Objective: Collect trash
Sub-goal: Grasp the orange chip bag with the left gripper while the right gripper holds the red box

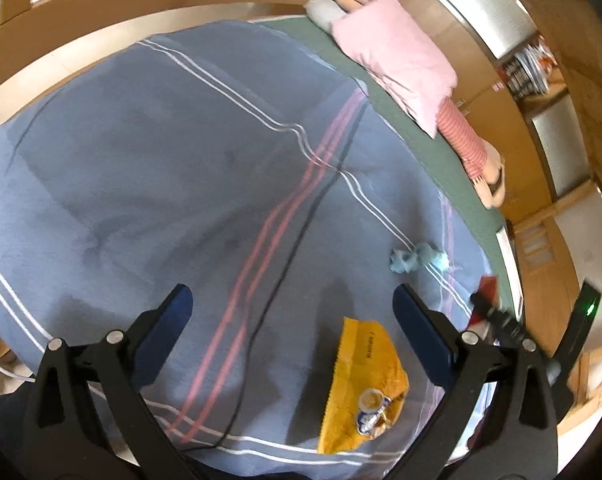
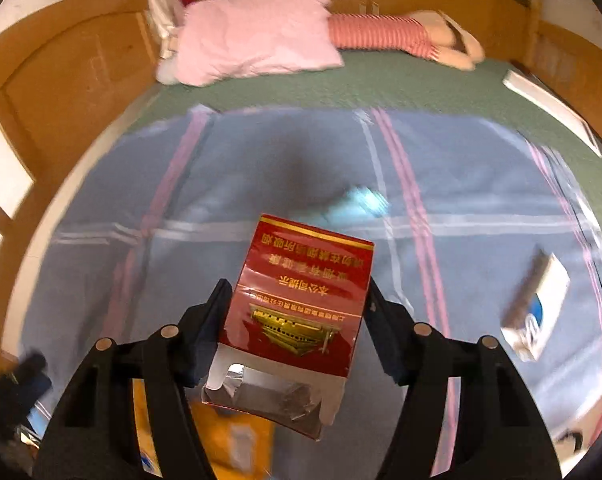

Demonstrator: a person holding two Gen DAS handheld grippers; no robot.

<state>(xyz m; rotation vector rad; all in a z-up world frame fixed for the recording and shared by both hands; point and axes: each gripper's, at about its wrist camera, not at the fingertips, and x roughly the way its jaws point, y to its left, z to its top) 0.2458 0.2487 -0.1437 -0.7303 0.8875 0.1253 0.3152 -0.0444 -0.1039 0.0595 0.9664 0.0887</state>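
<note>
My right gripper (image 2: 297, 292) is shut on a red cigarette pack (image 2: 301, 292) with gold print, held above the blue striped blanket (image 2: 261, 184); its torn open end faces the camera. The left wrist view shows this pack (image 1: 488, 285) at the right edge. My left gripper (image 1: 292, 294) hangs open over the blanket with nothing between its fingers. A yellow wrapper (image 1: 365, 376) lies just inside its right finger, with a small crumpled cup (image 1: 371, 404) on it. A crumpled light-blue tissue (image 1: 417, 260) lies further off on the blanket. A white and blue box (image 2: 537, 312) lies to the right.
A pink pillow (image 2: 257, 36) and a doll in a red striped top (image 2: 381, 34) lie on the green sheet (image 2: 381, 80) at the head of the bed. Wooden panels (image 2: 81, 64) enclose the bed. A white book (image 2: 549, 108) lies at its right edge.
</note>
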